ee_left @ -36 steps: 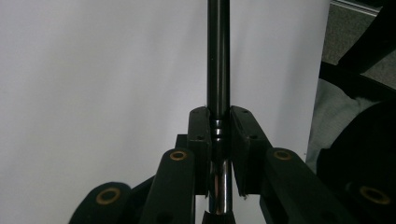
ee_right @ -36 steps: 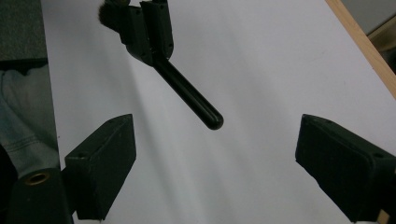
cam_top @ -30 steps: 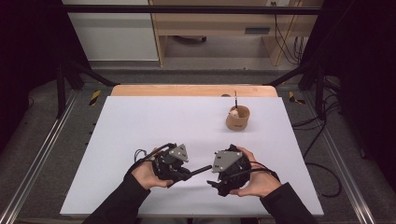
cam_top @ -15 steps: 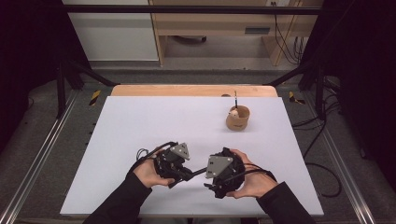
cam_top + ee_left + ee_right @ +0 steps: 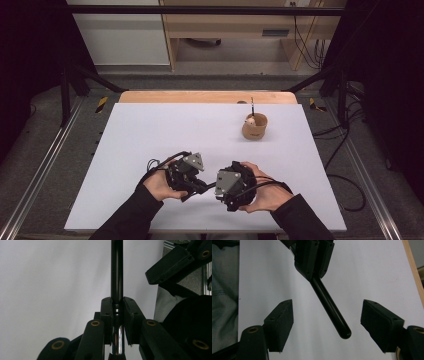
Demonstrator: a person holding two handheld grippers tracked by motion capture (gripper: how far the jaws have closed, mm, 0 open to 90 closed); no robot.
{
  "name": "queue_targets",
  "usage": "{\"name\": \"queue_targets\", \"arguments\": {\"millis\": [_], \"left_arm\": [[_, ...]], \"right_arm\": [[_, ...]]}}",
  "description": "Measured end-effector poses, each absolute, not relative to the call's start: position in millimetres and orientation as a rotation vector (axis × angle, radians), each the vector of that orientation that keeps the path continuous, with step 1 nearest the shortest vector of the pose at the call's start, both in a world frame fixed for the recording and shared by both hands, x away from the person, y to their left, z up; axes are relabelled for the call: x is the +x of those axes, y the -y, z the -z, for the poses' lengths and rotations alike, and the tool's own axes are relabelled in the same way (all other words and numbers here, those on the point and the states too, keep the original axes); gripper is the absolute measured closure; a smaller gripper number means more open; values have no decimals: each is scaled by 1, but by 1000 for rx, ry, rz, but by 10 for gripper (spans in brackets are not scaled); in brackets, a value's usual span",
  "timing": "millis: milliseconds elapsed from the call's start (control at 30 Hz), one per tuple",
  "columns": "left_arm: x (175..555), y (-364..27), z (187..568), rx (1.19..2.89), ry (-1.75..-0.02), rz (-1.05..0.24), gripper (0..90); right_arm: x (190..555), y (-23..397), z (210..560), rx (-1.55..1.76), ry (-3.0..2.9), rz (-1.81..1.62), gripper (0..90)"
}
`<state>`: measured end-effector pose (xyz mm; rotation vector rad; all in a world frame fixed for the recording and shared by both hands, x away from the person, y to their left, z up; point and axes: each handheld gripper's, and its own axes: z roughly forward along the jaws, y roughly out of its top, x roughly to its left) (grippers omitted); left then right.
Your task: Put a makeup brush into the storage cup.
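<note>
A black pen-like rod point(image 5: 116, 270) with a shiny lower part sticks out of my left gripper point(image 5: 117, 301), whose pads are shut on it. In the high view the left gripper point(image 5: 198, 188) points right, near the table's front. The right gripper point(image 5: 220, 191) faces it at close range. In the right gripper view the rod point(image 5: 337, 322) runs slantwise between the two pads of the right gripper point(image 5: 328, 315), its rounded end free and apart from both pads. Those jaws have just been closing but stand wide, touching nothing.
A brown cup point(image 5: 254, 126) with a thin dark stick point(image 5: 252, 106) upright in it stands at the back right of the white table point(image 5: 150, 130). A wooden strip point(image 5: 200, 96) runs along the far edge. Cables point(image 5: 345, 175) lie on the floor to the right.
The right gripper has shifted left toward the left gripper, so the rod's end now lies between its jaws. The left hand has stayed still.
</note>
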<state>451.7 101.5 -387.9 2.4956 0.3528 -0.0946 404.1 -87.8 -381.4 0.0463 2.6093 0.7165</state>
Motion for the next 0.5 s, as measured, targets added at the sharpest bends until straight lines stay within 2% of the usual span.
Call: {"name": "queue_targets", "arguments": {"millis": [500], "left_arm": [[449,-95,386,2514,-333,103,787]], "right_arm": [[402,84,388,-48,-2589,-682,428]]}}
